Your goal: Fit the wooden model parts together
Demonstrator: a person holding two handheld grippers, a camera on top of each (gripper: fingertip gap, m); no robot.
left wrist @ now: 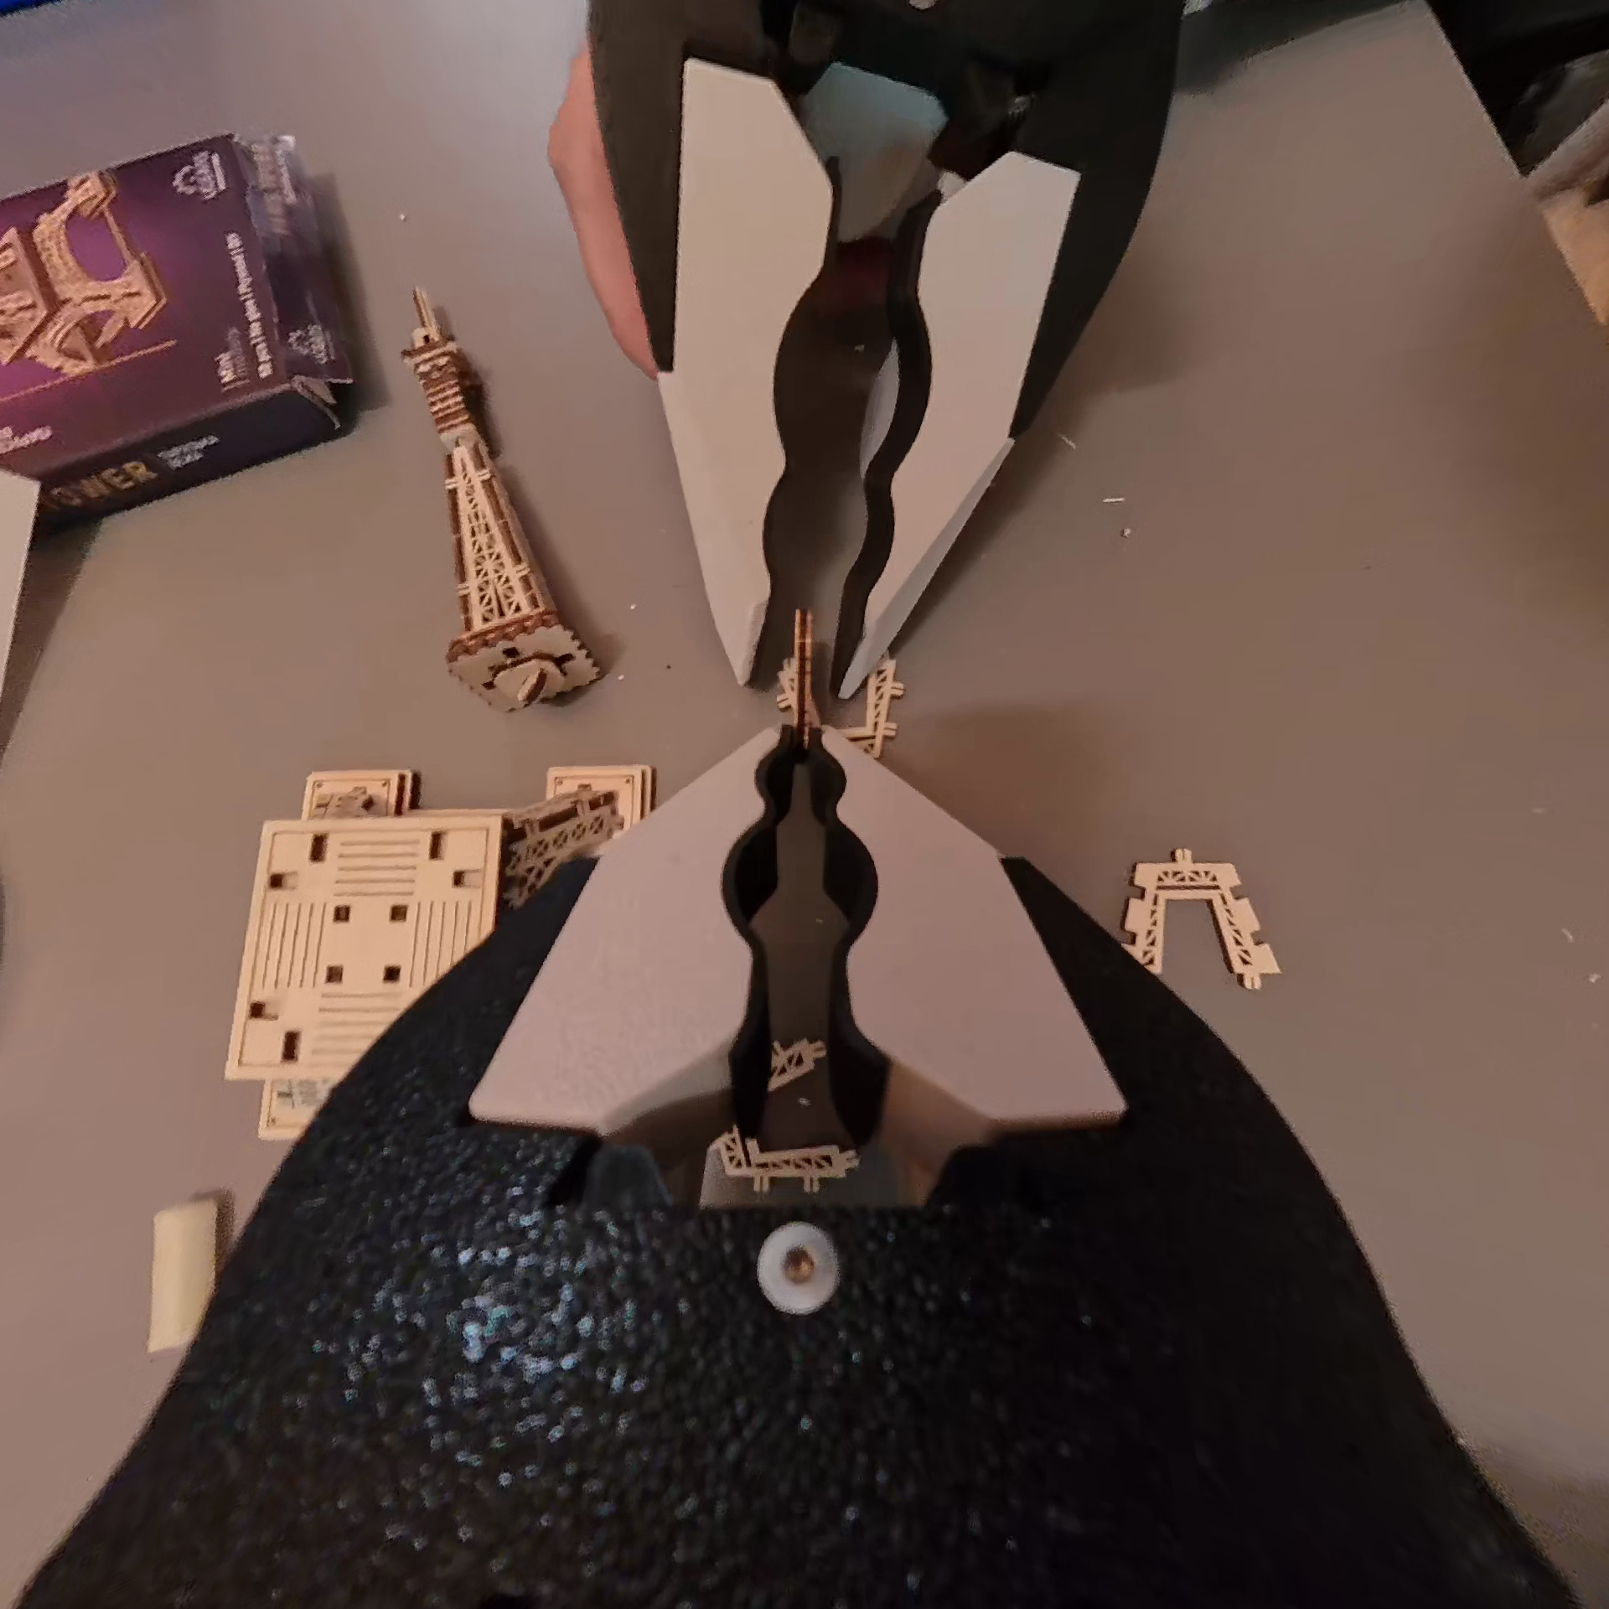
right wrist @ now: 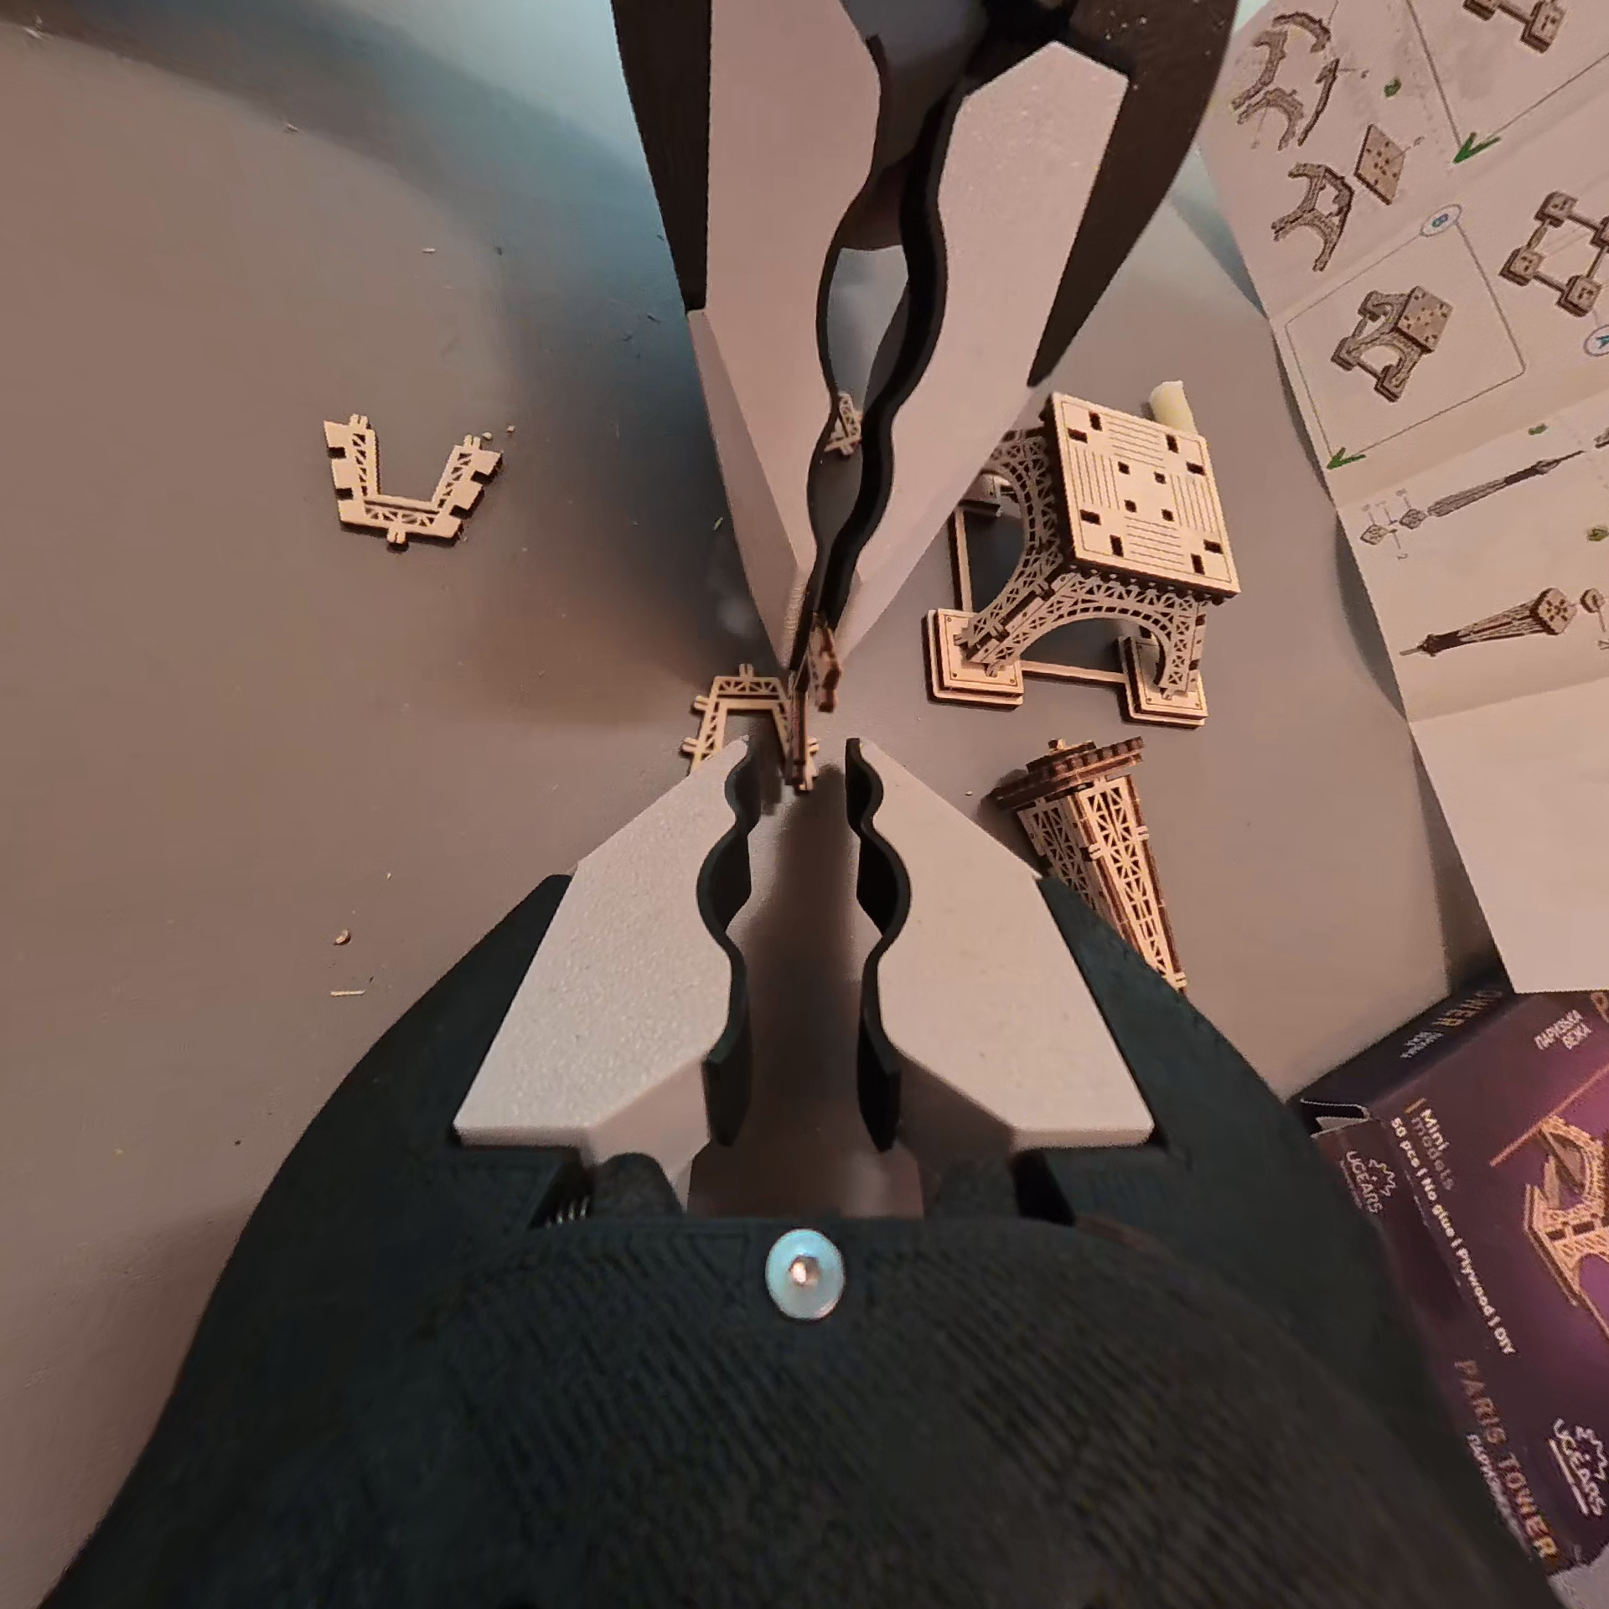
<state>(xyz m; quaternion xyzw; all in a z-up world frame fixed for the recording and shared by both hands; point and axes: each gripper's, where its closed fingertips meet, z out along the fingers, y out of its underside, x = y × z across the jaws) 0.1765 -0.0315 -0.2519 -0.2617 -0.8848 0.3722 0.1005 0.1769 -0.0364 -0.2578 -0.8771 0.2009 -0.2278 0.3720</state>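
Wooden lattice piece (left wrist: 803,675), thin and standing on edge, is pinched at the tips of the left gripper (left wrist: 799,740), whose fingers are closed on it. Facing it, the right gripper (right wrist: 797,766) has its fingers parted around the piece's far end, holding nothing. Another flat lattice frame (left wrist: 1197,918) lies apart on the grey desk (left wrist: 1306,609); the tower spire (left wrist: 488,522) lies nearer the purple box (left wrist: 157,322).

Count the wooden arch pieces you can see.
4 arch pieces: one on edge in the left gripper, one flat beside its tips, one lying apart, one partly hidden under the left gripper. More may be hidden.
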